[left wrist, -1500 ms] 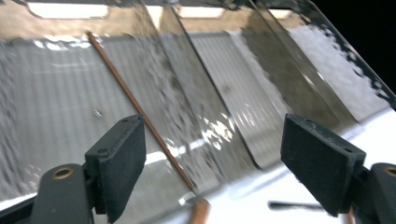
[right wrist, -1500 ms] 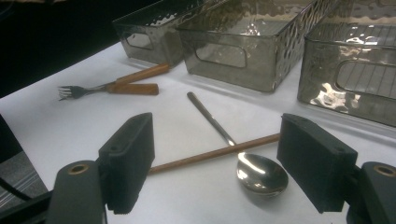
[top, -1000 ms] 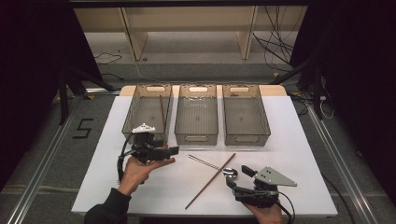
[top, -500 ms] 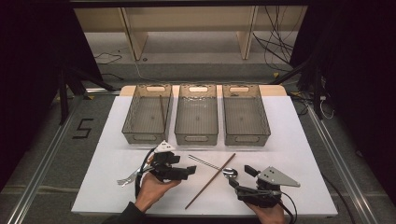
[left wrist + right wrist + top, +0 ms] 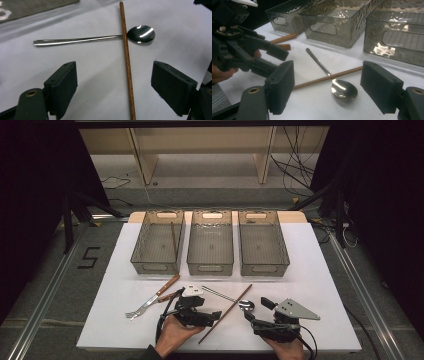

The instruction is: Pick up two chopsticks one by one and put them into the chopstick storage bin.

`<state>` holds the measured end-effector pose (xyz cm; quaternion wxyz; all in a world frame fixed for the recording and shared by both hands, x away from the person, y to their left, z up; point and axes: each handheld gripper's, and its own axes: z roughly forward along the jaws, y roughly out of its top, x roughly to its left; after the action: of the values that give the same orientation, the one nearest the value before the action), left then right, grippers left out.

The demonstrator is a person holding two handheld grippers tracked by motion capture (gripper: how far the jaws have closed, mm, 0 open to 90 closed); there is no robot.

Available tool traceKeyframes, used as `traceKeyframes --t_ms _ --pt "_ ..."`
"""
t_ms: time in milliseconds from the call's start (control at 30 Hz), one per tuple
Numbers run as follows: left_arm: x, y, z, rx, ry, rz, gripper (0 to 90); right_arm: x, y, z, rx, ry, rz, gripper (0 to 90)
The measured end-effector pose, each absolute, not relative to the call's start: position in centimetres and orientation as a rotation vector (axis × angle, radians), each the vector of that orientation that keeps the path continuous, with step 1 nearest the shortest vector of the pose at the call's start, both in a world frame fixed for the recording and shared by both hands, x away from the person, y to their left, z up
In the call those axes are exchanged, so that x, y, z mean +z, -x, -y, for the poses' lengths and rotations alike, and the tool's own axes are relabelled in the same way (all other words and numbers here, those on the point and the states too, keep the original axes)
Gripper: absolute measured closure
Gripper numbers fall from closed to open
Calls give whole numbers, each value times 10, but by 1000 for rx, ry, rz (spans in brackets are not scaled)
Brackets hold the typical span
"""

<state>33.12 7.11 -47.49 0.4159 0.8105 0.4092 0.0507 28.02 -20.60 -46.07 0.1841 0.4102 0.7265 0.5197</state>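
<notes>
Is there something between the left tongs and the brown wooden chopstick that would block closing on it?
Nothing visible blocks it. The left tongs stand open with the thin brown wooden chopstick lying between the jaws on the white table. Farther ahead, the chopstick crosses over the neck of the shiny metal spoon, beyond the jaws.

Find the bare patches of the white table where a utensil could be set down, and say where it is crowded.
Free: the white table right of the right bin, and its left strip beside the left bin. Crowded: the front middle, where fork, spoon and chopstick lie between the left gripper and right gripper.
</notes>
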Motion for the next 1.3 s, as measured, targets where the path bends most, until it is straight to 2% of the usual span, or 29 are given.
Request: traceKeyframes --t_ms 300,1300 --pt "-482 -323 -55 148 -2086 -979 253 -460 -280 207 1467 -1161 -2045 278" --pt "-494 -311 -37 265 -2183 -877 587 -461 -280 206 1461 -1152 -2049 280"
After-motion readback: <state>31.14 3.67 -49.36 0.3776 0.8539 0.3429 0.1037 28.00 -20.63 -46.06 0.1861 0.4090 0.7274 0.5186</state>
